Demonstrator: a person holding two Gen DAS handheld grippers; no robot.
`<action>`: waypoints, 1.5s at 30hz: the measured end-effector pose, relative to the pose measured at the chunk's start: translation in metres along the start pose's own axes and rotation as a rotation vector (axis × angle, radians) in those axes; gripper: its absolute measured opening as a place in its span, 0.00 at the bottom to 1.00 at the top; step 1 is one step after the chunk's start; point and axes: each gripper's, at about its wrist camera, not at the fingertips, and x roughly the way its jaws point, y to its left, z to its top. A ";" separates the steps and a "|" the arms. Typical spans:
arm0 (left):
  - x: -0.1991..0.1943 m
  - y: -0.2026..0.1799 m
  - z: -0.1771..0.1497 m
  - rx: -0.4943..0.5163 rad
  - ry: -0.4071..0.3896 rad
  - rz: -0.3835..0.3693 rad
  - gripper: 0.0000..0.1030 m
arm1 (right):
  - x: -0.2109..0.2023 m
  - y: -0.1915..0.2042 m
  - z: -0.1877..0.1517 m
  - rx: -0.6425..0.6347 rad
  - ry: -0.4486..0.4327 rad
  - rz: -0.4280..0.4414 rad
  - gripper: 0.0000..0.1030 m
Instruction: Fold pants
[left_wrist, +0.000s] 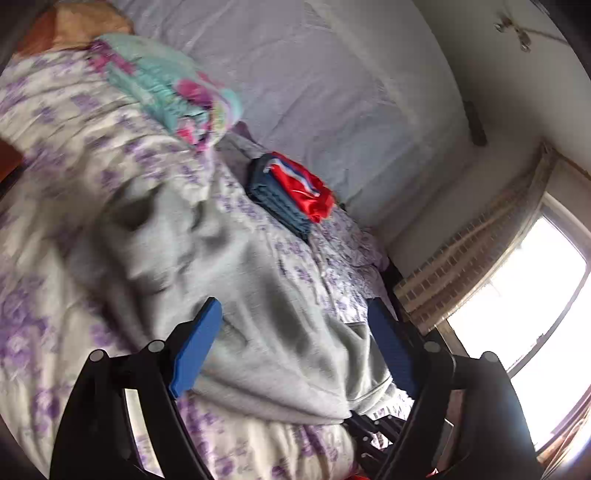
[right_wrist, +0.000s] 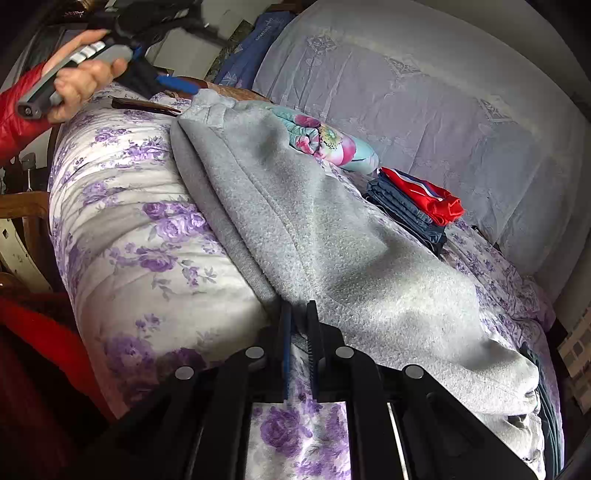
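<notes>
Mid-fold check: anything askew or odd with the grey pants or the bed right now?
The grey pants lie rumpled and diagonal across the floral quilt, one end hanging over the bed's edge. The right hand-held gripper is shut at their near edge. The folded stack looks tidy.

Grey pants (right_wrist: 332, 236) lie spread across the middle of a bed with a purple-flowered quilt (right_wrist: 125, 229), leaving bare quilt open along the near edge. Toward the pale draped backrest (right_wrist: 424, 103), a rolled floral blanket (right_wrist: 332, 144) and a stack of folded jeans (right_wrist: 410, 210) topped by a red garment (right_wrist: 428, 195) crowd the far side.
</notes>
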 end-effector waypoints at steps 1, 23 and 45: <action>0.012 -0.012 0.007 0.016 0.007 0.001 0.83 | 0.000 0.000 0.000 0.002 0.002 -0.001 0.09; 0.054 0.053 -0.029 0.054 0.115 0.236 0.12 | -0.050 -0.201 -0.065 0.955 -0.077 0.116 0.56; 0.075 0.012 -0.046 0.290 0.135 0.221 0.72 | -0.052 -0.265 -0.113 1.235 -0.149 0.073 0.07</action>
